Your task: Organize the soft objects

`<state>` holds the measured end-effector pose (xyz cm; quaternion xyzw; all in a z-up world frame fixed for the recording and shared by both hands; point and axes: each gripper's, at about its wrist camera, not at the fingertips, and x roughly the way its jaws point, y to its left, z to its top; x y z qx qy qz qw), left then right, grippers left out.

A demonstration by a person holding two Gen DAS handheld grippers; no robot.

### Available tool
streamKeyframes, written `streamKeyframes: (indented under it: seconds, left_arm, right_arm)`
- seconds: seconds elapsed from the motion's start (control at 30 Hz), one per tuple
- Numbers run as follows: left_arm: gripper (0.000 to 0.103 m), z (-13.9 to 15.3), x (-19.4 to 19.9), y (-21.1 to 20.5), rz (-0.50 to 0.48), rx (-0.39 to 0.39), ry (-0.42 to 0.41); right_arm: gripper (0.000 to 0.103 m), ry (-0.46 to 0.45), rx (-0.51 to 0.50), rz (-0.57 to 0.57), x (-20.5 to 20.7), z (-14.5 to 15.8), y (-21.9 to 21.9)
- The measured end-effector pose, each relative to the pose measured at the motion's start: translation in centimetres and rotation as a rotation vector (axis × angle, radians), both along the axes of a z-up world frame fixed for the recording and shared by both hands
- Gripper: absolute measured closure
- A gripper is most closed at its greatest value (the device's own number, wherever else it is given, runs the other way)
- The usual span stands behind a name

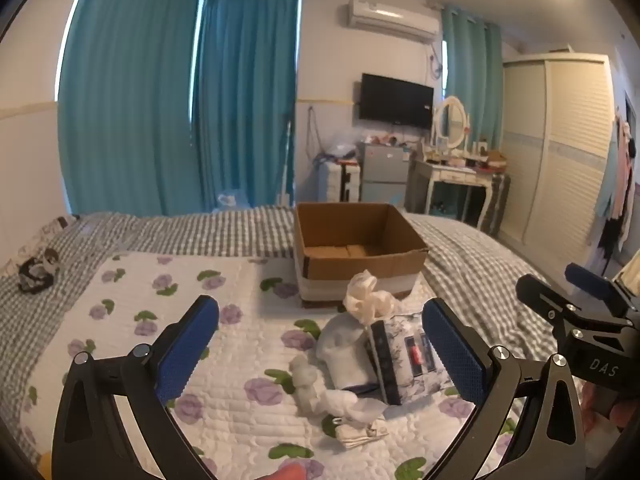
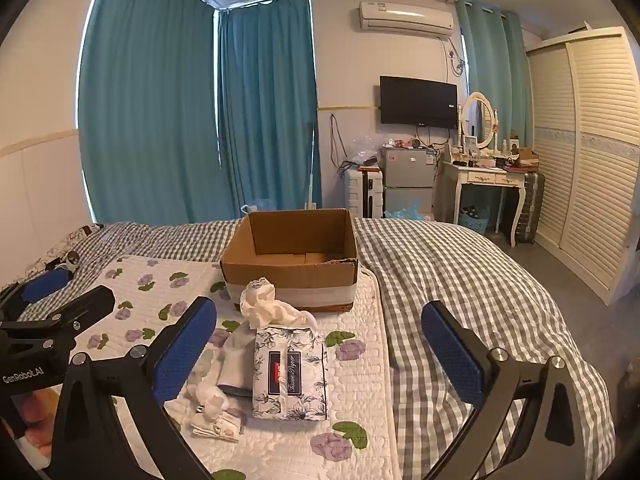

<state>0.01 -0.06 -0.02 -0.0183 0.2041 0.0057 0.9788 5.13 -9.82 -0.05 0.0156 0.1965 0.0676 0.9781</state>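
Note:
An open, empty cardboard box (image 1: 360, 244) (image 2: 296, 256) stands on the bed. In front of it on the floral quilt lie a cream crumpled cloth (image 1: 366, 292) (image 2: 266, 304), a floral tissue pack (image 1: 408, 354) (image 2: 290, 372), a grey-white folded cloth (image 1: 344, 348) (image 2: 236, 356), a white rolled piece (image 1: 310, 382) (image 2: 210, 396) and a small folded cloth (image 1: 360, 434) (image 2: 218, 426). My left gripper (image 1: 320, 348) is open above the pile, holding nothing. My right gripper (image 2: 320, 348) is open and empty, over the quilt's right edge beside the tissue pack.
The floral quilt (image 2: 356, 420) lies on a grey checked bedspread (image 2: 460, 280). A dark patterned bundle (image 1: 38, 270) sits at the bed's far left. Curtains, a fridge, a dressing table and a wardrobe (image 2: 588, 160) stand beyond the bed.

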Motion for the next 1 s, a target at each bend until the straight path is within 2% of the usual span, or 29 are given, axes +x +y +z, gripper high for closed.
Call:
streamKeyframes:
  seconds: [0.03, 0.2, 1.0]
  left_arm:
    - [0.000, 0.01, -0.01, 0.11, 0.000, -0.023, -0.001]
    - [0.000, 0.10, -0.16, 0.30, 0.002, -0.025, -0.004]
    - [0.000, 0.24, -0.58, 0.36, 0.005, -0.006, 0.006]
  right_arm:
    - [0.000, 0.000, -0.002, 0.000, 0.00, 0.00, 0.03]
    - [0.000, 0.004, -0.006, 0.000, 0.03, -0.04, 0.17]
    - [0.000, 0.008, -0.017, 0.004, 0.02, -0.10, 0.37]
